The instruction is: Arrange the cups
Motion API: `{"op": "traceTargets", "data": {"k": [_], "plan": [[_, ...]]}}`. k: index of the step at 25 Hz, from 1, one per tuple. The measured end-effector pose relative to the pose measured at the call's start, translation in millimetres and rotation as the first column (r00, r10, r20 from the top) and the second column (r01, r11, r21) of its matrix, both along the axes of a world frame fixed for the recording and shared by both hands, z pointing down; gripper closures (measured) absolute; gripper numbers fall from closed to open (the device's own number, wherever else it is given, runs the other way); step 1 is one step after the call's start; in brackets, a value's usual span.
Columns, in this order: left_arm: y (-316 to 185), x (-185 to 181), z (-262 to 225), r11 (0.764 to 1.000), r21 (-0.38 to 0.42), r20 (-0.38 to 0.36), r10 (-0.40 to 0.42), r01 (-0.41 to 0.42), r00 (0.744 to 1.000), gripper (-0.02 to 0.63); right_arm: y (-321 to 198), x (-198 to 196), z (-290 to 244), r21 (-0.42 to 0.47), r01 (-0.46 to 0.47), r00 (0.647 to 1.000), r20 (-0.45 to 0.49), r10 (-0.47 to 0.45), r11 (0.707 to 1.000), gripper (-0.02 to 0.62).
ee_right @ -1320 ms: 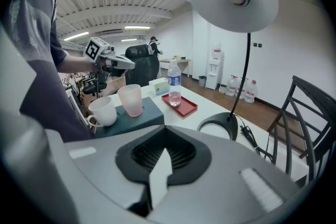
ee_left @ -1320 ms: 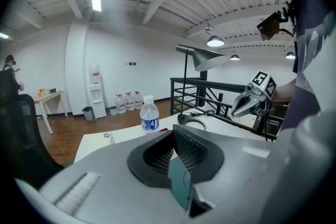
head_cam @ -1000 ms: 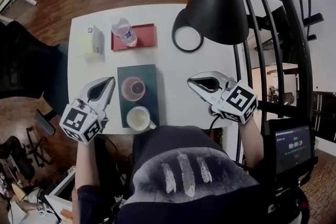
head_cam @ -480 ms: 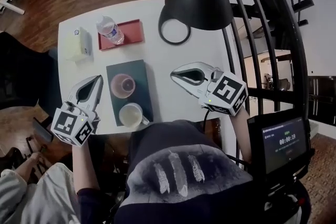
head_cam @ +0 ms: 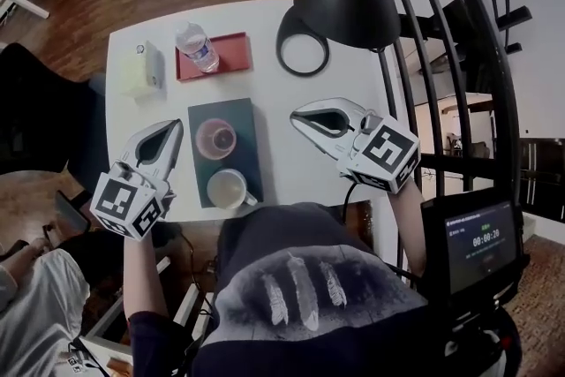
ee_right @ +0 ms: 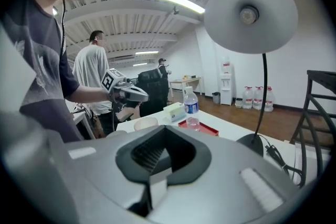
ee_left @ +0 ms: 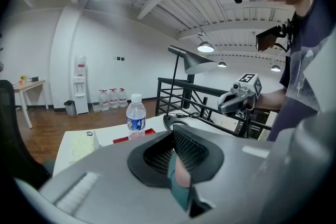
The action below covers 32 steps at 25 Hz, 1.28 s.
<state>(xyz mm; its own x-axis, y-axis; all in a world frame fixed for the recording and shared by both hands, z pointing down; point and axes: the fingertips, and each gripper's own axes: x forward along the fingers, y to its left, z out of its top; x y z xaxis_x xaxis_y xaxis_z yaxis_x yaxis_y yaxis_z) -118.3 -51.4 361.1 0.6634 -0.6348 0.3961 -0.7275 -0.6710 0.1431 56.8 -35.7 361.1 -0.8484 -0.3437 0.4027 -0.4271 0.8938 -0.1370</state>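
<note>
White worktop (head_cam: 265, 40) carries a dark mat (head_cam: 245, 121). On the mat the pink cup (head_cam: 216, 138) stands at 12 o'clock of the white mug (head_cam: 228, 188), the two apart. The left claw (head_cam: 177, 127) hovers at 9 o'clock of the pink cup and the right claw (head_cam: 297, 115) at 3 o'clock, both closed tight and empty. If a claw goes in unopened it would likely shove or tip a cup, and the mug, near the worktop's edge, could slide off.
</note>
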Motion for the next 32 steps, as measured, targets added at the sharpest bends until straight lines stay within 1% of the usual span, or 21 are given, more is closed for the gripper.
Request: {"op": "traceTargets", "data": {"k": [5, 8, 13, 15, 22, 32], "plan": [[-0.7, 11.0, -9.3, 0.999, 0.031, 0.005, 0.016, -0.017, 1.000, 0.592, -5.3, -6.8, -2.9, 0.016, -0.014, 1.000, 0.020, 0.014, 1.000, 0.591], [1.8, 15.1, -11.0, 0.999, 0.033, 0.010, 0.032, -0.032, 0.999, 0.592, -4.4, -11.4, -5.3, 0.023, -0.010, 1.000, 0.025, 0.009, 1.000, 0.591], [4.3, 14.7, -18.1, 0.999, 0.033, -0.017, 0.040, -0.039, 0.999, 0.592, -2.2, -14.3, -5.8, 0.038, -0.004, 1.000, 0.017, 0.003, 0.999, 0.591], [3.8, 14.3, -20.3, 0.998, 0.036, -0.016, 0.042, -0.042, 0.999, 0.592, -2.3, -15.1, -6.9, 0.046, -0.009, 1.000, 0.015, 0.008, 0.999, 0.591], [11.1, 17.9, -11.9, 0.997, 0.007, -0.012, 0.071, -0.071, 0.997, 0.592, -3.5, -14.5, -5.2, 0.050, -0.031, 0.999, 0.010, 0.031, 0.998, 0.591], [13.4, 17.3, -10.6, 0.997, 0.001, -0.009, 0.082, -0.082, 0.997, 0.592, -6.8, -13.2, -7.1, 0.057, -0.060, 0.998, 0.027, 0.059, 0.997, 0.591]]}}
